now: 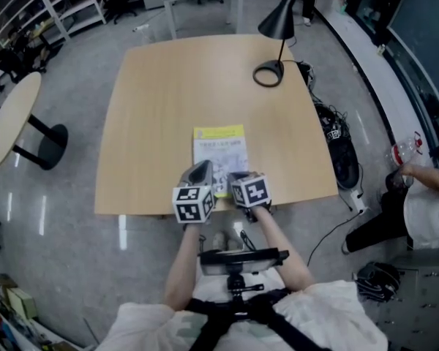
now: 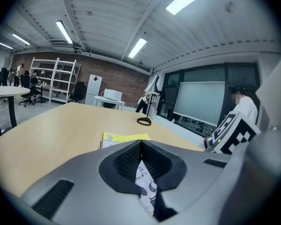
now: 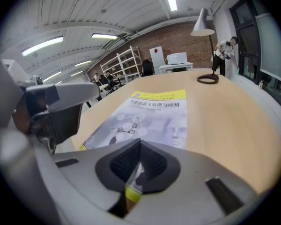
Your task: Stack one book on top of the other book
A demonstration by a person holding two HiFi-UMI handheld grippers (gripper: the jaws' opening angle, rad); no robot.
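A book (image 1: pixel 219 151) with a yellow top band and a grey-white printed cover lies flat near the front edge of the wooden table (image 1: pixel 168 86). Whether a second book lies under it I cannot tell. Both grippers meet at its near edge. My left gripper (image 1: pixel 200 170) is shut, and the left gripper view shows a strip of printed cover (image 2: pixel 145 179) caught between the jaws of the left gripper (image 2: pixel 141 144). Just to its right, my right gripper (image 1: pixel 238 177) is shut on the same edge. In the right gripper view the cover (image 3: pixel 154 114) runs away from the right gripper (image 3: pixel 139 144).
A black desk lamp (image 1: pixel 278 28) stands at the table's far right corner. On the floor to the left is a round side table (image 1: pixel 11 119). Cables and a bag (image 1: pixel 338 145) lie by the right edge. A seated person (image 1: pixel 424 196) is at the far right.
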